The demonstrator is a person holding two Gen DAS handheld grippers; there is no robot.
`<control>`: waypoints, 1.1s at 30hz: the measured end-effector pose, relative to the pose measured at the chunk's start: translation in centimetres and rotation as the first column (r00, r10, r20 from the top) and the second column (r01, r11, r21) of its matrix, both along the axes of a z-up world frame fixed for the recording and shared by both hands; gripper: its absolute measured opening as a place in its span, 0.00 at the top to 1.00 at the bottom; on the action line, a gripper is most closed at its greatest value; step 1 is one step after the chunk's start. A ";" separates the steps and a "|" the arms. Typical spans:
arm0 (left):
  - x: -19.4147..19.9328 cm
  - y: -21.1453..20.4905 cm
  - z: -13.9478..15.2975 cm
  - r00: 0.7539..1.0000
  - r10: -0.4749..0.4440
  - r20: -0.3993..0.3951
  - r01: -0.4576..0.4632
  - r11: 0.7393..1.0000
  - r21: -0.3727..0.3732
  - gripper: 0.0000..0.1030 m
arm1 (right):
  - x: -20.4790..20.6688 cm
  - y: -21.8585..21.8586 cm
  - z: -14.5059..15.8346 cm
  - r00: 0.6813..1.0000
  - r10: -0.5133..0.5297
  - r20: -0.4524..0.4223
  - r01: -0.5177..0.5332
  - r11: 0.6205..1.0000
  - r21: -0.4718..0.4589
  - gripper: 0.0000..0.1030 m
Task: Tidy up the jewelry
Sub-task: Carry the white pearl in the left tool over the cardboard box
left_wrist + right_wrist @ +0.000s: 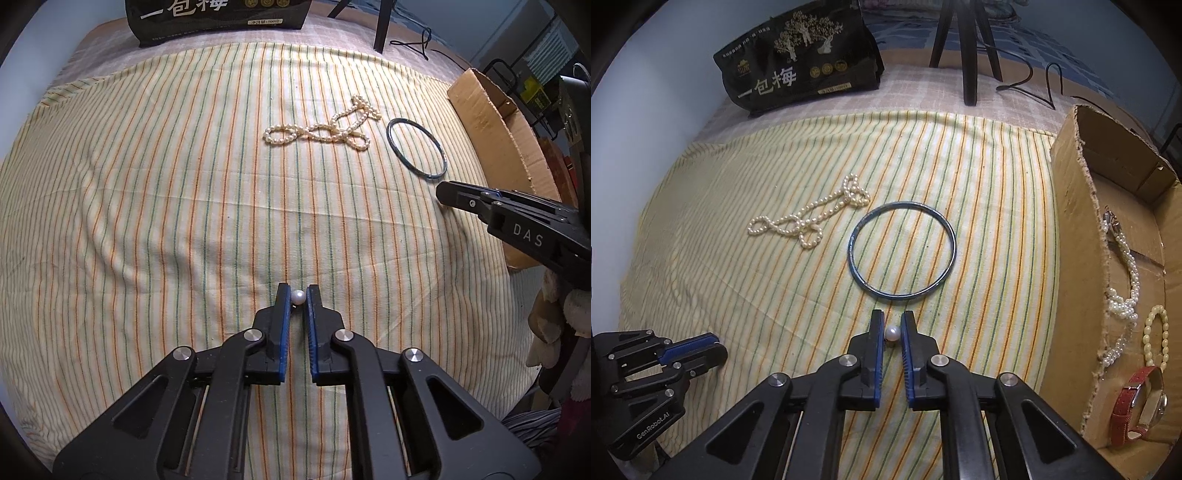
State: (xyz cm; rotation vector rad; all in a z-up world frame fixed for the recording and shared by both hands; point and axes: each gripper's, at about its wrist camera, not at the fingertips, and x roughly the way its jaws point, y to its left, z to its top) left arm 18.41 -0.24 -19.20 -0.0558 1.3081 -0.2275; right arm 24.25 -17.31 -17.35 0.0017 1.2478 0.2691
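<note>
A pearl necklace (321,123) lies tangled on the striped cloth, also in the right wrist view (809,218). A blue-green bangle (416,149) lies to its right, just ahead of my right gripper (893,323). Each gripper has a single white pearl between its nearly closed tips: my left gripper (297,293) on one pearl (298,297), my right on another pearl (891,334). The right gripper shows from the side in the left view (448,194), near the bangle. The left gripper shows at the lower left of the right view (709,345).
An open cardboard box (1075,229) stands at the right and holds pearl bracelets (1126,291), a bead bracelet (1156,339) and a red-strapped watch (1134,402). A black bag (798,55) and tripod legs (969,51) stand at the back.
</note>
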 end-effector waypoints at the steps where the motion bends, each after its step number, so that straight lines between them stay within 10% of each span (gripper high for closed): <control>1: -0.1 0.0 0.1 1.000 0.000 0.002 0.000 1.000 -0.002 0.94 | -0.1 0.0 0.2 1.000 0.000 0.003 0.000 1.000 0.006 0.94; 33: -2.1 -7.3 8.8 0.979 -0.096 0.179 0.121 0.984 -0.133 0.94 | -3.3 -9.3 8.5 0.982 -0.115 0.151 0.099 0.989 0.111 0.94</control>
